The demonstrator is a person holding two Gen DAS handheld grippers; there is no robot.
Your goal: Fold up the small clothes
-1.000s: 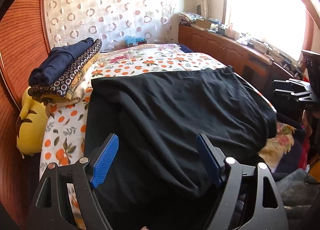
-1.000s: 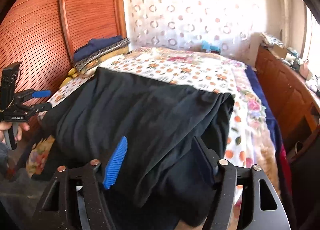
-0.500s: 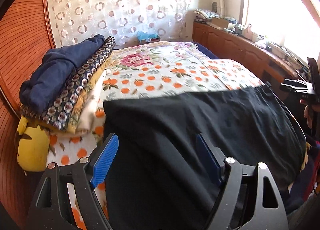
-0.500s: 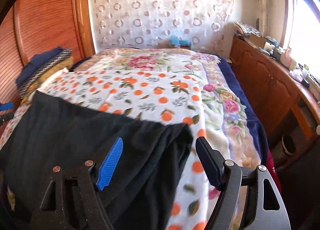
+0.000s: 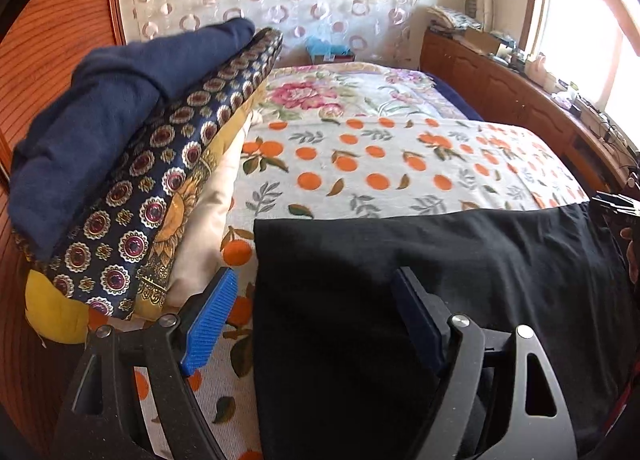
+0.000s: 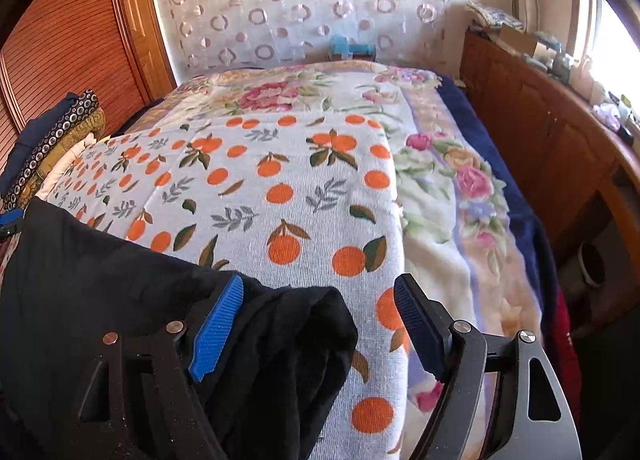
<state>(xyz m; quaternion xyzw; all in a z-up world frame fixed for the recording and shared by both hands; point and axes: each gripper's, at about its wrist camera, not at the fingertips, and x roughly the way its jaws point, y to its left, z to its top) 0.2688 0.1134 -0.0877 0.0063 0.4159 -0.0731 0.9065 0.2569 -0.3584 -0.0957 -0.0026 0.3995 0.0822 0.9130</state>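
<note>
A black garment [image 5: 420, 272] lies spread across the near end of the bed, over an orange-print sheet [image 5: 380, 168]. My left gripper [image 5: 316, 324] is open, its jaws standing astride the garment's left edge. My right gripper [image 6: 320, 324] is open over the garment's bunched right corner [image 6: 304, 324]; the rest of the garment [image 6: 88, 280] runs off to the left. Neither gripper holds the cloth. The right gripper shows at the left wrist view's right edge [image 5: 616, 202].
A stack of folded blankets [image 5: 132, 164] with a navy one on top sits on the bed's left side against a wooden wardrobe [image 6: 60, 44]. A wooden cabinet [image 6: 552, 128] with clutter runs along the right. A floral blanket [image 6: 448, 188] covers the far bed.
Both grippers have moved forward and down over the bed. The black garment's far edge has come back toward me, baring more of the orange-print sheet. Both stay open.
</note>
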